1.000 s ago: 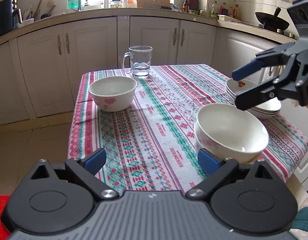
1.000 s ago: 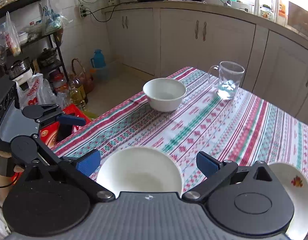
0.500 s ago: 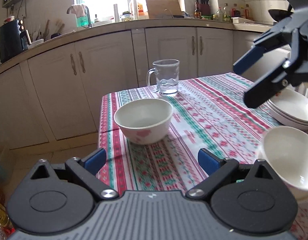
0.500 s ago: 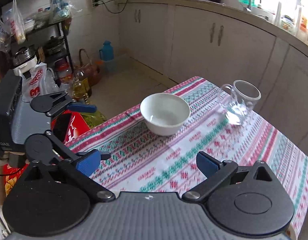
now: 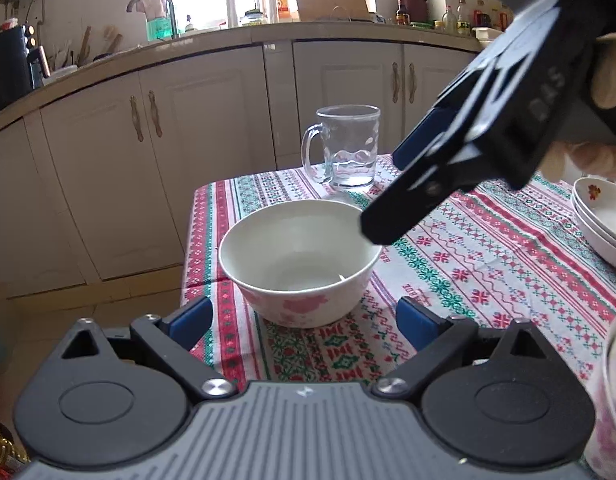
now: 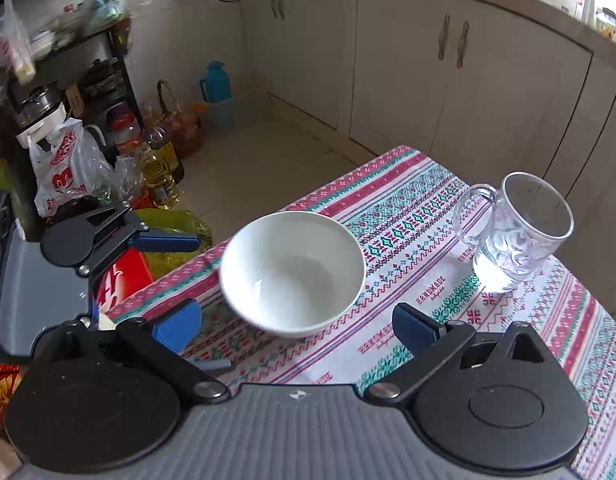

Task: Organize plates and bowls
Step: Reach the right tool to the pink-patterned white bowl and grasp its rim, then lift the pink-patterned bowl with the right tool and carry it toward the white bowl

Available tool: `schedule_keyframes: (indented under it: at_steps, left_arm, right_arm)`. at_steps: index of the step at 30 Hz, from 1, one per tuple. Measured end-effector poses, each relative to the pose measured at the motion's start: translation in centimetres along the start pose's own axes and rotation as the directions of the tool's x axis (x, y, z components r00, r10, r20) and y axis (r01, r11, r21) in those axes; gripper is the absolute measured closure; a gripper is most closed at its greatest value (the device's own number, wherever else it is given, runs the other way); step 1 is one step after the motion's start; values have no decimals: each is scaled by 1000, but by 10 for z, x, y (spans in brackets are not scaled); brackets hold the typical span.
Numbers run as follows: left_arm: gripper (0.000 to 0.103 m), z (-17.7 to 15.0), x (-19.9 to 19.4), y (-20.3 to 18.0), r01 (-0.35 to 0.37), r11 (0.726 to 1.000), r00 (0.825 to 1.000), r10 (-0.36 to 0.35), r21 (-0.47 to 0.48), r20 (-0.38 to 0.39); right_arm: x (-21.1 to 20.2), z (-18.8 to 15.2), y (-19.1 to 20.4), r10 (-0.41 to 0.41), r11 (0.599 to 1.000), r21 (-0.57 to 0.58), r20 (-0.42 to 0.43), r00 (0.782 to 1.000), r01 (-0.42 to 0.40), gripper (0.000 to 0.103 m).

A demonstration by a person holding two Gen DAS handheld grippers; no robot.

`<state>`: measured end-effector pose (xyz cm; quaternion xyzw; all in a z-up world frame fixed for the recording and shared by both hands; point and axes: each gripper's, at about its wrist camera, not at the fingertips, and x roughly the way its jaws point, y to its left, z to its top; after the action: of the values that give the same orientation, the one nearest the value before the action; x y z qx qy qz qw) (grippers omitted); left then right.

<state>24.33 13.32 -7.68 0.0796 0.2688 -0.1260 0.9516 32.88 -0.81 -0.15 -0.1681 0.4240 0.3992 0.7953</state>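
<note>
Left tongs [image 5: 304, 320] apart, right tongs [image 6: 296, 324] apart, both empty near white bowl [image 5: 298, 256] on tablecloth [image 5: 488, 256]

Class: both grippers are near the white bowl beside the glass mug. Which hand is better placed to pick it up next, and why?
Probably the right. The right gripper is open and angled down over the bowl, its fingers framing the rim. The left gripper is open too, but low beside the bowl, off the table's edge.

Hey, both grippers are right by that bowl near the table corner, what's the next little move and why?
Probably ease the right gripper down so one jaw goes inside the bowl and one outside, then close on the rim. Its jaws are open and empty, the bowl sits upright between them, and the left gripper is also open just short of it.
</note>
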Motion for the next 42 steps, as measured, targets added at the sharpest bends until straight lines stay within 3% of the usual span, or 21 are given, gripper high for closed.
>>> schedule_keyframes:
  at_steps: [4, 13, 27, 42]
  left_arm:
    - [5, 0, 13, 3, -8, 1000, 1000, 7, -9, -9]
    - [6, 1, 29, 5, -5, 1000, 1000, 5, -5, -4]
    - [10, 8, 36, 7, 36, 999, 999, -36, -2, 17]
    - [10, 8, 36, 9, 43, 999, 999, -43, -18, 15]
  right_arm:
    - [21, 5, -10, 22, 1000, 9, -3, 1000, -22, 1]
    - [55, 17, -23, 46, 999, 23, -14, 999, -46, 13]
    - [67, 17, -23, 85, 996, 22, -15, 996, -84, 30]
    - [68, 17, -22, 86, 996, 25, -23, 996, -85, 31]
